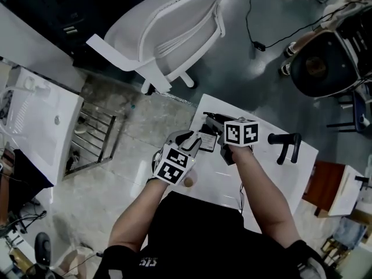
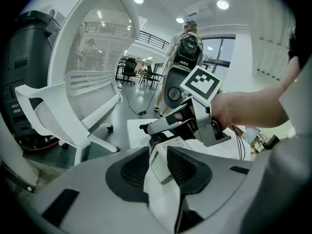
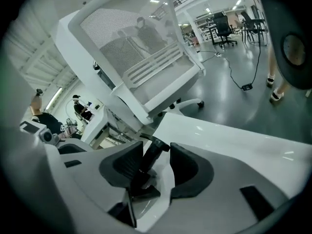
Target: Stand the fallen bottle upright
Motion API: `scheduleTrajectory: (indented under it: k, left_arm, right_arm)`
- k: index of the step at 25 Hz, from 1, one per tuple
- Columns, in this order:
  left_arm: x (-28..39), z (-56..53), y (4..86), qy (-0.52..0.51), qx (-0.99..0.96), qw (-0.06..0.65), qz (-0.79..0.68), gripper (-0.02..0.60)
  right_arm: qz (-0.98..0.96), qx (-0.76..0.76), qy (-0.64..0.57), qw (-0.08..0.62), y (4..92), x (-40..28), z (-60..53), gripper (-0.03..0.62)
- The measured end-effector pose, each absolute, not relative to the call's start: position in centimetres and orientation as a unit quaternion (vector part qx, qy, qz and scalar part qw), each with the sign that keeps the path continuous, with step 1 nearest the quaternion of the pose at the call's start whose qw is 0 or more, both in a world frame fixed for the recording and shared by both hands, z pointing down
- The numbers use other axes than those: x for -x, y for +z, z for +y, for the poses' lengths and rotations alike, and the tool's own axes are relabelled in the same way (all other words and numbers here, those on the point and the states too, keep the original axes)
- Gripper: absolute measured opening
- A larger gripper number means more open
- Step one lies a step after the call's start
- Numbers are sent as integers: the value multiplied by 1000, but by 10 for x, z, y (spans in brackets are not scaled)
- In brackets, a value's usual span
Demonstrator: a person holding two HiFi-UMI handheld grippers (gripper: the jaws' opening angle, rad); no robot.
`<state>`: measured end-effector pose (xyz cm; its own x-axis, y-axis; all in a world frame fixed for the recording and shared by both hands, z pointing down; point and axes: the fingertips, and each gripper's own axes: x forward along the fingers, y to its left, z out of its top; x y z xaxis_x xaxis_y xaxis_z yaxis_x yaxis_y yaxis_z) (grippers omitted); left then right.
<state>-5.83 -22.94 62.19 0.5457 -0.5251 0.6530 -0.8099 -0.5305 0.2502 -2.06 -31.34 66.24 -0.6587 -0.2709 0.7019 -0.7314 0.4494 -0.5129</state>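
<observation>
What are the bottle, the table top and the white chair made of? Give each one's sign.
Bottle: opaque white plastic by the look, satin, with a printed label; its top is matt black. Table top: glossy white, perhaps laminate; it mirrors ceiling lights. Chair: hard white plastic frame, see-through mesh back.

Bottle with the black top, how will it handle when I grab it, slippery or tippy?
Probably light: the bottle looks small, white and plastic. Its smooth body and label may slip in a grip. The tall narrow black top could make it tip easily on the glossy table.
</observation>
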Motion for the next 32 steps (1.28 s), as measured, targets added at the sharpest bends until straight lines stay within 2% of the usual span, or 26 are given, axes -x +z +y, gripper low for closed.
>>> scheduleTrajectory:
  k: [8,11,12,13,20,25,32]
  left_arm:
    - [55,-225,619,259,-832,277,-406,126]
    - [57,-225,619,258,-828,278,-414,126]
    - [60,-227,619,258,-825,277,-418,126]
    - [62,-228,620,261,-822,277,-423,120]
    - [68,-234,624,258,-818,287,-427,120]
    - [60,-238,619,256,-825,285,-415,120]
    - [47,-232,617,264,-832,282,-398,130]
  right_arm:
    - [-832,-300,334,325,665,36,-319,175]
    - [-836,-313,325,312,661,35,-324,149]
    - [-836,-322,321,307,659,32,-327,123]
    - [-835,-332,317,304,658,28,-330,14]
    - [-818,-345,367,276,659,5,-330,17]
    - [-823,-323,393,251,642,14,-329,103]
    - [-816,-288,399,302,645,37,-329,140]
